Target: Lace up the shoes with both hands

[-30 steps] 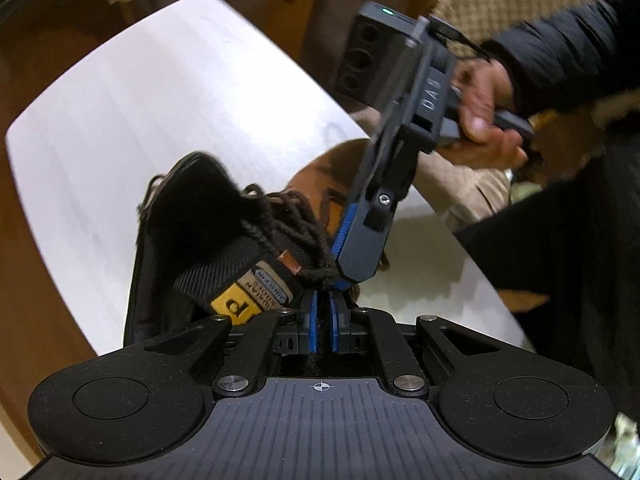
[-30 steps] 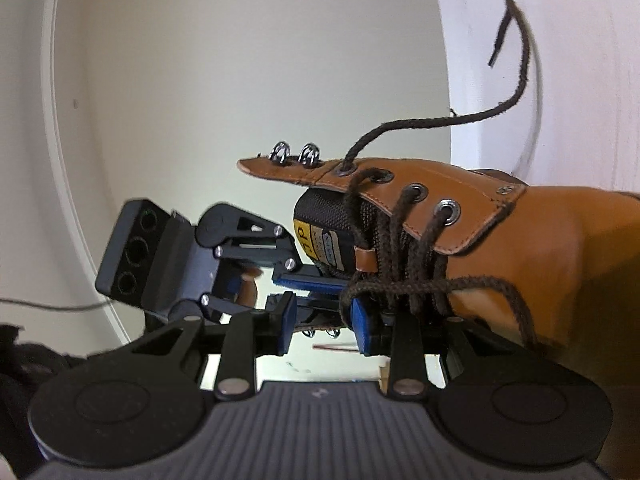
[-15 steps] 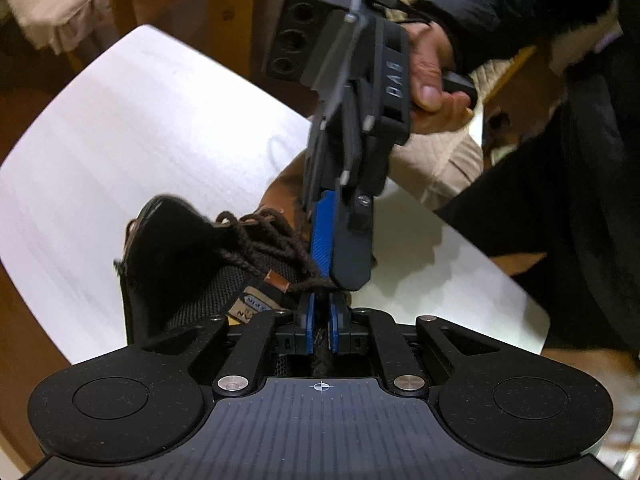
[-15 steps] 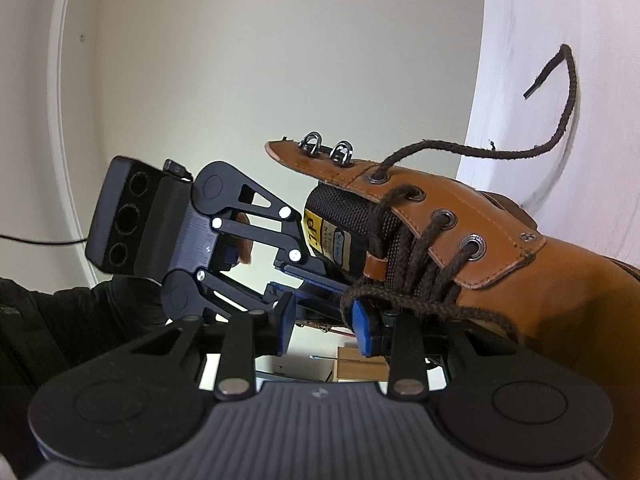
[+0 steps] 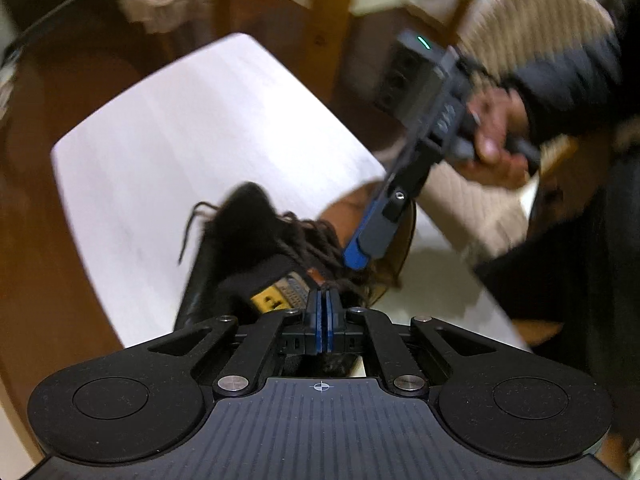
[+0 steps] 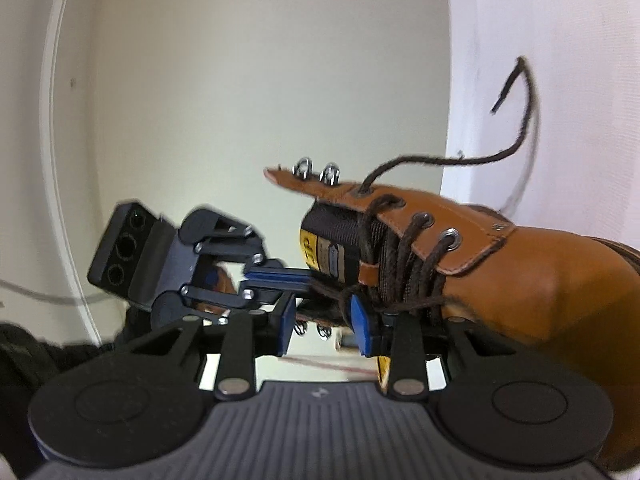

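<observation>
Left tool (image 5: 322, 300) pinching lace (image 6: 400, 268), boot (image 6: 520, 280) lengthwise, toe away

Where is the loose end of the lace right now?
In the right wrist view, the loose lace end curls up at upper right over the white table, rising from the tan boot's top threaded eyelet.

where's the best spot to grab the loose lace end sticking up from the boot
Judging from the right wrist view, grip the free lace end on the arcing stretch just below its tip, coming from the open side away from the boot. That part stands clear in the air, past the top eyelet, so fingers can likely close across it.
</observation>
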Demonstrator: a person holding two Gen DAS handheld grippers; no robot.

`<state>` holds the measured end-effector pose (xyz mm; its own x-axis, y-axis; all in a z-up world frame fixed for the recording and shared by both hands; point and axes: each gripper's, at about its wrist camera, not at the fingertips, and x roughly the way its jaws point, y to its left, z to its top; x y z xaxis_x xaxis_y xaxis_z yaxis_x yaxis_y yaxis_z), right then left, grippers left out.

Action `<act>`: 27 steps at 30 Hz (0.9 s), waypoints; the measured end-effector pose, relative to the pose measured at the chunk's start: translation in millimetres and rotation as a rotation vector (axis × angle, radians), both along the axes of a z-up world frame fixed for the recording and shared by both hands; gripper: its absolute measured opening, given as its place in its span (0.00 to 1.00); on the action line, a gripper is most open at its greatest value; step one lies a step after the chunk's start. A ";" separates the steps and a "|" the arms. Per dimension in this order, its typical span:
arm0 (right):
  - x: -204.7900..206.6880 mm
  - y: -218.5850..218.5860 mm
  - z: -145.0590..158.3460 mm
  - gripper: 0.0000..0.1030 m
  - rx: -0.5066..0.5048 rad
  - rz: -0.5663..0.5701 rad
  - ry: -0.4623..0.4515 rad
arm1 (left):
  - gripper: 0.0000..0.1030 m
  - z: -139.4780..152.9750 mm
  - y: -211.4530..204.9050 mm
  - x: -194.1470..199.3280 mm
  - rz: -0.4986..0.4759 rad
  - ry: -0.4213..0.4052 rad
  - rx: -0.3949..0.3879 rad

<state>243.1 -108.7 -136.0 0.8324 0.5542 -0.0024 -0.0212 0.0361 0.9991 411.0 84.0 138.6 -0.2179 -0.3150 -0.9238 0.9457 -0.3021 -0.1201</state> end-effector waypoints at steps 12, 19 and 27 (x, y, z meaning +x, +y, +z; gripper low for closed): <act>-45.3 -7.6 8.9 0.34 0.037 -0.141 0.073 | 0.02 5.2 79.9 -78.2 0.143 0.169 0.046; -56.7 6.7 19.8 0.34 0.012 -0.117 0.110 | 0.02 7.9 161.9 -95.1 0.383 0.191 0.091; -62.5 42.5 33.5 0.34 -0.009 -0.033 0.128 | 0.00 57.6 238.3 -99.1 0.564 -0.035 0.051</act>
